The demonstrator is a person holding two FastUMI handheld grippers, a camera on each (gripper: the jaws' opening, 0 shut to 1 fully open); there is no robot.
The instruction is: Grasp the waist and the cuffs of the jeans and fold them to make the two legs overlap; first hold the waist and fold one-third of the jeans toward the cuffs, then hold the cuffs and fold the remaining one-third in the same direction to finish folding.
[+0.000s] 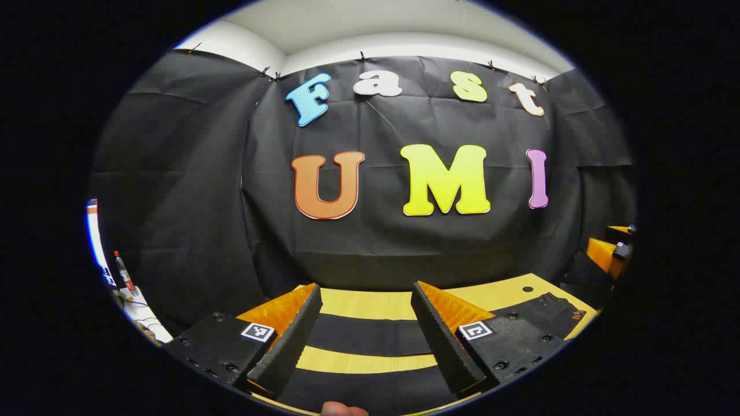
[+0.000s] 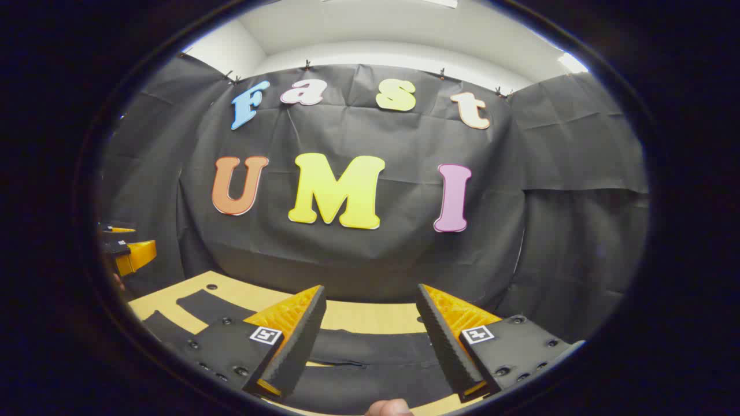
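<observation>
- Left gripper [image 1: 367,341]: fingers apart, nothing between them, held above the wooden surface [image 1: 370,303].
- Jeans [image 1: 370,335]: dark, flat on the surface, two legs as separate bands between the fingers; waist toward 3 o'clock in the left gripper view.
- Right gripper [image 2: 370,341]: fingers apart, over the jeans [image 2: 370,349]; the legs run toward 9 o'clock.

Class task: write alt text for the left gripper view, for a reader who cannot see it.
An open left gripper with orange-and-black fingers hovers above black denim jeans lying spread, legs apart, on a light wooden table. Behind stands the black cloth wall; the other orange gripper shows at far right.
</observation>
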